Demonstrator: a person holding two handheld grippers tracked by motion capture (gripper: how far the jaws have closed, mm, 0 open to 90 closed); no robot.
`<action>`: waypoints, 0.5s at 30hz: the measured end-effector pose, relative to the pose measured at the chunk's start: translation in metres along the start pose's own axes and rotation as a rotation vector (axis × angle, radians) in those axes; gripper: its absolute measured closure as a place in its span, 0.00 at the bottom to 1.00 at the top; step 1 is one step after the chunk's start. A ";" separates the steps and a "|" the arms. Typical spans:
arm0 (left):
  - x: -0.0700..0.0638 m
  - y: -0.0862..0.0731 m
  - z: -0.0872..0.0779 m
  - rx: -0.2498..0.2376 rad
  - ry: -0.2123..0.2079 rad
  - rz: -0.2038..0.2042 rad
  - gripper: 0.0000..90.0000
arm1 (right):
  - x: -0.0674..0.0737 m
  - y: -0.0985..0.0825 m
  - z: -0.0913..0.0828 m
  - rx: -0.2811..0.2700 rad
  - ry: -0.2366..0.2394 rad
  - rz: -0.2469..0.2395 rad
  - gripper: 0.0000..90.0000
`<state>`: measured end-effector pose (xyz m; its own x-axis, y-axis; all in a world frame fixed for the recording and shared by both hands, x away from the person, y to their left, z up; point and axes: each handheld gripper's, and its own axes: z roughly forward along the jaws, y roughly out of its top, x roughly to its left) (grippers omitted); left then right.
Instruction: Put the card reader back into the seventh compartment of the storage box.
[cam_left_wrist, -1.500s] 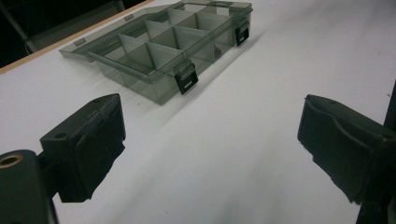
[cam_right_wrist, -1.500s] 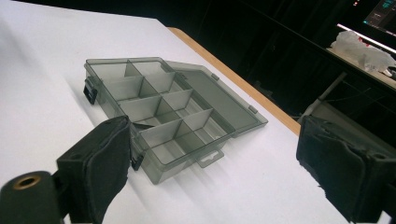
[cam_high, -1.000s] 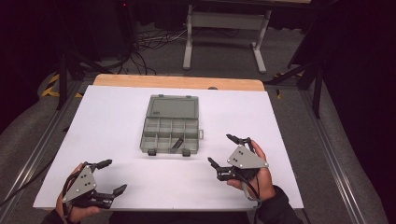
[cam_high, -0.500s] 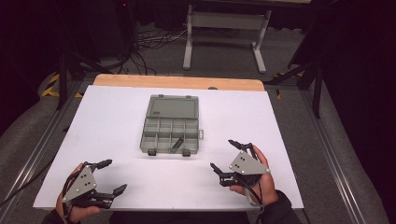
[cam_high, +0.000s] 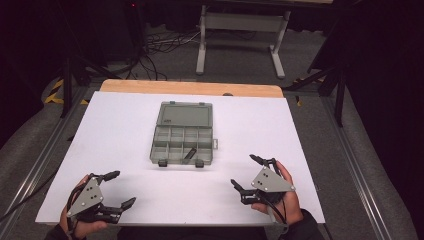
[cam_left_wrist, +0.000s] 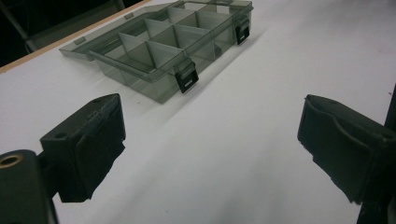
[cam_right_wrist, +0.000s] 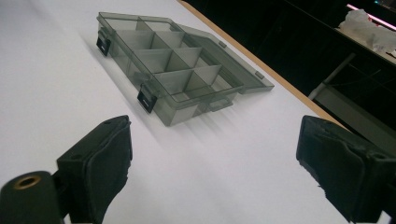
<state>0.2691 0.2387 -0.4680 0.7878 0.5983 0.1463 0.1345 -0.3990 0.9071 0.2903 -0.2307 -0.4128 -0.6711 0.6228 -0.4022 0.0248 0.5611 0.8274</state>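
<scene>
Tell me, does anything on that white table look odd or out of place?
Nothing much. The grey compartment box lies open and square on the white table, its lid flat behind it. One small dark item leans slantwise in a front compartment. The left tool and right tool are open, well short of the box.

White table sheet (cam_high: 125, 130), wooden far edge (cam_high: 190, 88), metal stand (cam_high: 242, 22), floor cables (cam_high: 155, 47).

Small dark item (cam_high: 188, 154) in organizer box (cam_high: 182, 134) compartment: too small to identify.
</scene>
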 end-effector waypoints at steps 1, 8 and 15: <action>0.000 0.000 0.000 0.000 0.001 0.000 0.09 | 0.000 -0.001 -0.001 0.000 -0.001 0.002 0.13; 0.000 0.000 0.000 -0.005 0.004 -0.003 0.09 | 0.001 -0.011 -0.003 0.008 -0.005 0.002 0.13; 0.000 0.000 0.001 -0.003 0.004 -0.001 0.09 | 0.002 -0.023 -0.005 0.008 0.005 0.015 0.13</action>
<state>0.2700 0.2383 -0.4680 0.7856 0.6010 0.1473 0.1331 -0.3966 0.9083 0.2841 -0.2452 -0.4310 -0.6742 0.6284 -0.3880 0.0410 0.5564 0.8299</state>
